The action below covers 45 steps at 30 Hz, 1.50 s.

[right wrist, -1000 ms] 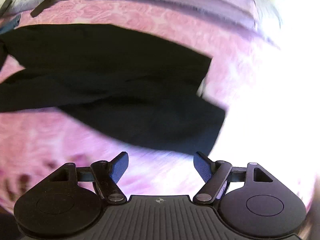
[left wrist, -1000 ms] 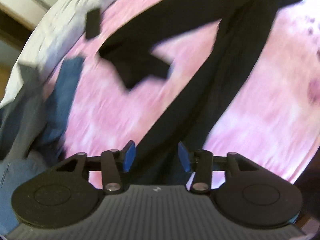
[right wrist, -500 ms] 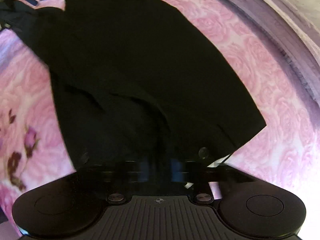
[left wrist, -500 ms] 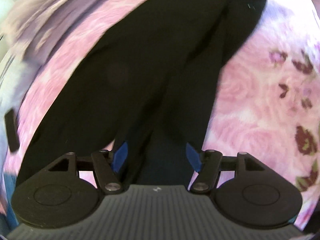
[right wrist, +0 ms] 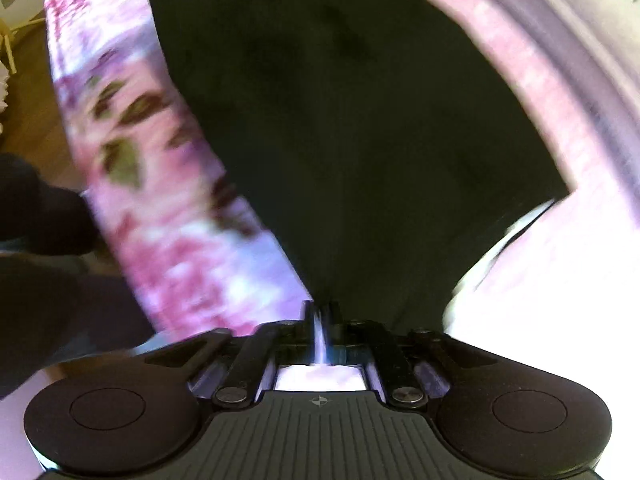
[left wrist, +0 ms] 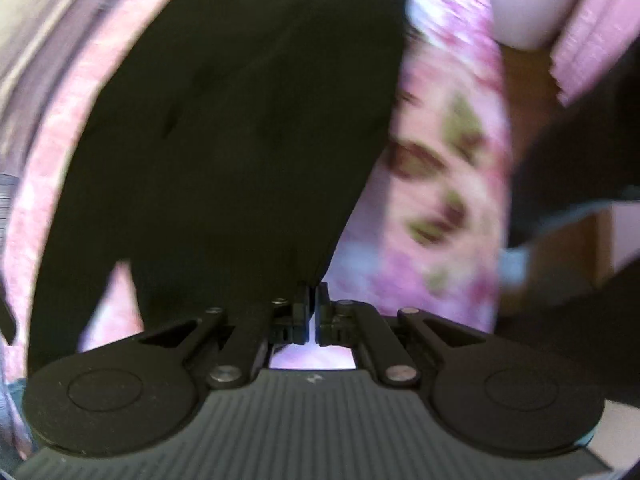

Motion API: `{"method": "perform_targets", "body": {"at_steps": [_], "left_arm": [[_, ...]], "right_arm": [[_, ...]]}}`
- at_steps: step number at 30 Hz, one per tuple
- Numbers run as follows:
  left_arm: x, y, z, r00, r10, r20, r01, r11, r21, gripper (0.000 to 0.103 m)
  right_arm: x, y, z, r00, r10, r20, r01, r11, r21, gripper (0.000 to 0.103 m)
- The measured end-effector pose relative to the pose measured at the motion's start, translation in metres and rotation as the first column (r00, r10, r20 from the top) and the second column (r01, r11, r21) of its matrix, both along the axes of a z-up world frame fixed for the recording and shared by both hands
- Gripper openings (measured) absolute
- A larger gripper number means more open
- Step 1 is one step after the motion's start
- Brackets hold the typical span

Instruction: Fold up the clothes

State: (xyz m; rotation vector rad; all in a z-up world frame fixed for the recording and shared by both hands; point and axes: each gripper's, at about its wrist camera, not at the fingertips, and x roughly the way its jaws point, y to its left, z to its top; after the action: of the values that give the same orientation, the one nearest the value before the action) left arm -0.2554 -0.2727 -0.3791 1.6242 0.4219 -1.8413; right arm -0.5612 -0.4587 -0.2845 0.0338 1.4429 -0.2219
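A black garment lies spread across the pink flowered bedspread. Both grippers point down at its near edge, the left gripper and right gripper each pinched closed on the cloth.

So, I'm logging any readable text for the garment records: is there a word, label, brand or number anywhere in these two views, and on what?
No readable text.
Black garment: no label or print shows.
Pink floral bedspread: pattern only, blurred.
Left tongs' body: a small embossed mark, no letters.
Right tongs' body: a small cross-shaped emblem, no letters.
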Motion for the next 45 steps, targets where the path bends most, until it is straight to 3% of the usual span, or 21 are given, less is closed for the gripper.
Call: {"method": "perform_targets", "body": {"at_steps": [4, 8, 12, 13, 14, 15, 16, 19, 23, 25, 27, 29, 32, 34, 35, 36, 37, 40, 42, 43, 45], "left_arm": [[-0.008, 0.015, -0.016, 1.000, -0.005, -0.014, 0.005, 0.999, 0.048, 0.002], [0.000, 0.005, -0.015, 0.996, 0.073, -0.059, -0.067, 0.992, 0.103, 0.011], [0.020, 0.003, 0.007, 0.975, 0.205, -0.090, -0.197, 0.976, 0.097, 0.017], [0.029, 0.003, 0.013, 0.962, 0.255, -0.094, -0.247, 0.965, 0.090, 0.019], [0.038, 0.003, 0.019, 0.947, 0.306, -0.097, -0.299, 0.951, 0.081, 0.021], [0.049, 0.003, 0.024, 0.928, 0.359, -0.095, -0.354, 0.933, 0.067, 0.024], [0.061, 0.004, 0.030, 0.907, 0.412, -0.088, -0.410, 0.911, 0.046, 0.027], [0.104, 0.003, 0.040, 0.821, 0.568, -0.059, -0.570, 0.821, -0.033, 0.033], [0.178, -0.011, 0.038, 0.654, 0.752, -0.084, -0.756, 0.645, -0.111, 0.042], [0.217, -0.026, 0.028, 0.585, 0.802, -0.120, -0.810, 0.571, -0.129, 0.049], [0.253, -0.046, 0.012, 0.544, 0.824, -0.158, -0.839, 0.529, -0.130, 0.060], [0.288, -0.066, -0.007, 0.503, 0.841, -0.199, -0.864, 0.489, -0.119, 0.062], [0.338, -0.095, -0.036, 0.401, 0.871, -0.283, -0.914, 0.403, -0.051, 0.062], [0.364, -0.103, -0.048, 0.311, 0.881, -0.357, -0.940, 0.341, 0.022, 0.053], [0.373, -0.105, -0.052, 0.291, 0.879, -0.377, -0.942, 0.332, 0.047, 0.021], [0.377, -0.105, -0.051, 0.306, 0.876, -0.373, -0.936, 0.349, 0.053, 0.000], [0.379, -0.103, -0.048, 0.344, 0.866, -0.364, -0.925, 0.380, 0.030, 0.000], [0.380, -0.084, -0.015, 0.549, 0.797, -0.251, -0.835, 0.515, -0.191, 0.000], [0.387, -0.064, 0.012, 0.645, 0.754, -0.123, -0.739, 0.574, -0.353, 0.000], [0.394, -0.055, 0.024, 0.669, 0.740, -0.071, -0.697, 0.592, -0.405, 0.000], [0.413, -0.047, 0.035, 0.646, 0.759, -0.080, -0.720, 0.572, -0.393, 0.000]], "right_arm": [[-0.009, 0.018, -0.013, 0.989, -0.145, -0.033, 0.146, 0.988, 0.046, 0.000], [-0.020, 0.004, 0.003, 0.927, -0.375, 0.017, 0.374, 0.926, 0.044, 0.000], [-0.011, -0.010, 0.017, 0.911, -0.407, 0.065, 0.407, 0.913, 0.009, 0.001], [-0.005, -0.013, 0.020, 0.916, -0.393, 0.081, 0.394, 0.919, 0.006, 0.014], [0.002, -0.017, 0.022, 0.920, -0.378, 0.101, 0.380, 0.925, 0.005, 0.041], [0.011, -0.021, 0.024, 0.924, -0.363, 0.123, 0.366, 0.931, 0.004, 0.056], [0.019, -0.026, 0.026, 0.926, -0.348, 0.148, 0.350, 0.937, 0.008, 0.066], [0.056, -0.040, 0.025, 0.938, -0.294, 0.183, 0.295, 0.955, 0.023, 0.066], [0.119, -0.050, 0.033, 0.950, -0.221, 0.220, 0.226, 0.974, 0.001, 0.066], [0.148, -0.052, 0.036, 0.950, -0.209, 0.231, 0.221, 0.975, -0.024, 0.066], [0.171, -0.055, 0.033, 0.950, -0.220, 0.220, 0.236, 0.971, -0.048, 0.066], [0.185, -0.060, 0.026, 0.945, -0.267, 0.191, 0.282, 0.958, -0.056, 0.066], [0.194, -0.065, 0.017, 0.918, -0.374, 0.134, 0.382, 0.923, -0.044, 0.066], [0.199, -0.066, 0.013, 0.900, -0.426, 0.089, 0.431, 0.901, -0.044, 0.066], [0.201, -0.064, 0.012, 0.895, -0.440, 0.071, 0.444, 0.895, -0.051, 0.066], [0.203, -0.063, 0.010, 0.891, -0.451, 0.054, 0.454, 0.889, -0.055, 0.066], [0.205, -0.061, 0.009, 0.886, -0.462, 0.038, 0.464, 0.884, -0.059, 0.066], [0.213, -0.063, 0.010, 0.864, -0.503, 0.014, 0.503, 0.862, -0.069, 0.066], [0.220, -0.067, 0.007, 0.848, -0.529, 0.012, 0.529, 0.846, -0.070, 0.066], [0.223, -0.070, 0.008, 0.839, -0.545, 0.015, 0.544, 0.836, -0.067, 0.066], [0.232, -0.074, 0.009, 0.816, -0.578, 0.031, 0.579, 0.814, -0.050, 0.066]]}}
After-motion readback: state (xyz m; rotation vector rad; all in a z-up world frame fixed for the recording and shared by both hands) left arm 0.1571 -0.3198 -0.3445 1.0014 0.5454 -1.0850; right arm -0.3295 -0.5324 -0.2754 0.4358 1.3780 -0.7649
